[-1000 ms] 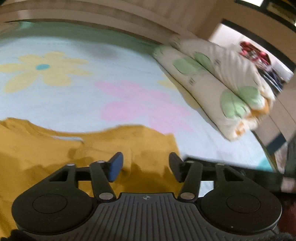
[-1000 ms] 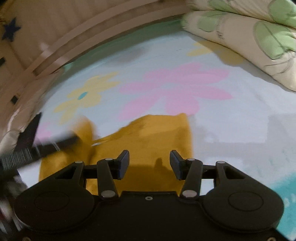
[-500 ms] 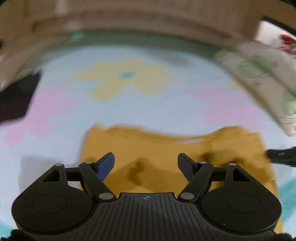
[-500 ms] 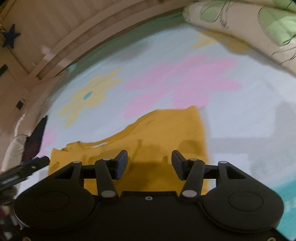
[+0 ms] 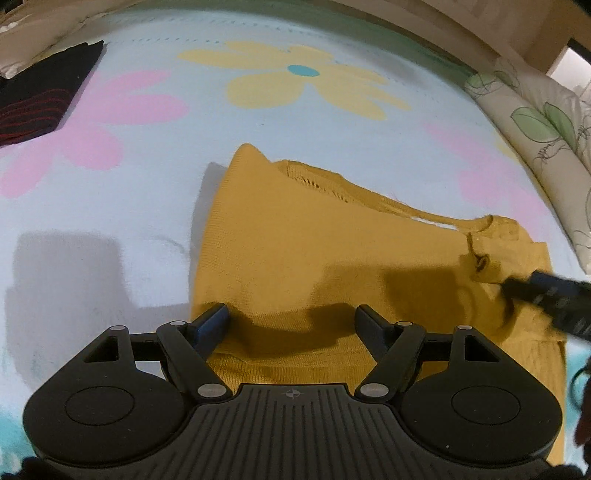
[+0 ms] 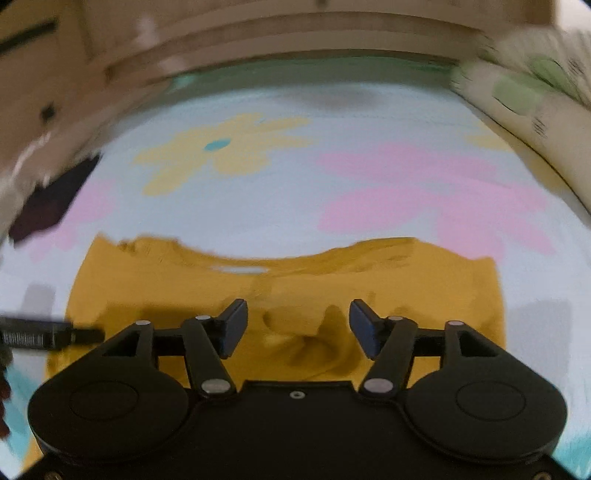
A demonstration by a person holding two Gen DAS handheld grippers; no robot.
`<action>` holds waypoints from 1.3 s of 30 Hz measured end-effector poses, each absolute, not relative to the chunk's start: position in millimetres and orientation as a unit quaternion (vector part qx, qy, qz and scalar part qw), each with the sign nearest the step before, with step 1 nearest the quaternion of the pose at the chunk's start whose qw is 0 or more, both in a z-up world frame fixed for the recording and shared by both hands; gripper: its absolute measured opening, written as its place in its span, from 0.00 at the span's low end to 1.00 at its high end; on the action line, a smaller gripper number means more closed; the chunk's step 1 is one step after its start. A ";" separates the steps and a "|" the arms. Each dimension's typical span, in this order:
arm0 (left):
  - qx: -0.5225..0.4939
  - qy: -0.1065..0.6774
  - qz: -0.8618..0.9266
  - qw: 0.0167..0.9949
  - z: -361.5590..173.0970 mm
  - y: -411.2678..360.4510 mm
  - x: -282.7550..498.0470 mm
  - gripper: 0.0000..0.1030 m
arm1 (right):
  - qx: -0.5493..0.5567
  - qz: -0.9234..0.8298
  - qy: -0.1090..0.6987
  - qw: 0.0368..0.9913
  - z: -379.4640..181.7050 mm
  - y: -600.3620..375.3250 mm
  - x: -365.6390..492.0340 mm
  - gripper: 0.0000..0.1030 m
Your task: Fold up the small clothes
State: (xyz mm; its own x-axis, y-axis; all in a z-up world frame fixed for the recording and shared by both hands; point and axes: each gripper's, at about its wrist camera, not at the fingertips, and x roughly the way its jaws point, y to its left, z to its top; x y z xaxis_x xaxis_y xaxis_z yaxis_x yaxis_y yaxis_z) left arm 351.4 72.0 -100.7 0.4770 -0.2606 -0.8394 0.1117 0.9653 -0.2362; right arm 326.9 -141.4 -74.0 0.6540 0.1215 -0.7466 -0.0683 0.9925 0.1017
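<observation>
A mustard-yellow knit top (image 5: pixel 332 251) lies flat on the flowered sheet, its neckline on the far side. My left gripper (image 5: pixel 291 321) hangs open over the top's near left part, with its left finger at the side edge and nothing pinched. In the blurred right wrist view the same top (image 6: pixel 295 284) spreads across the frame. There my right gripper (image 6: pixel 297 325) is over a wrinkled patch near the hem, its jaws opening, with cloth below them but none pressed by the pads. Each gripper shows at the edge of the other's view: the right gripper (image 5: pixel 550 295) and the left gripper (image 6: pixel 44 334).
A folded black garment with red stripes (image 5: pixel 40 96) lies at the far left of the bed. A leaf-print duvet (image 5: pixel 539 125) is piled along the right side. A wooden bed frame (image 6: pixel 295 33) runs along the far edge. The pale blue sheet (image 5: pixel 110 206) surrounds the top.
My left gripper has swung left, from the top's right part to its left side, and spread its jaws. My right gripper has rolled and shifted over the top, and its jaws are wider.
</observation>
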 end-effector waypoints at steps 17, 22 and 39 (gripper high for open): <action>-0.093 0.501 -0.111 0.853 -99.8 79.3 352.1 0.73 | 0.107 -0.102 0.420 0.895 -61.4 -267.4 293.9 0.68; -0.087 0.499 -0.112 0.855 -100.7 77.0 352.0 0.73 | 0.048 -0.009 0.399 0.915 -60.7 -201.3 305.7 0.70; -0.114 0.496 -0.117 0.853 -100.9 86.2 353.0 0.74 | -0.005 -0.104 0.452 0.886 -96.5 -246.9 335.6 0.79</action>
State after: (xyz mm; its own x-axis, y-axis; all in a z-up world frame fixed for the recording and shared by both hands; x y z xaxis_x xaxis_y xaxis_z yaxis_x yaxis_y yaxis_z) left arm 353.0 86.2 -100.9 0.4799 -0.3130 -0.8196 0.0868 0.9466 -0.3106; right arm 335.6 -246.9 -96.5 0.5699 -0.1898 -0.7995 0.1804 0.9781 -0.1036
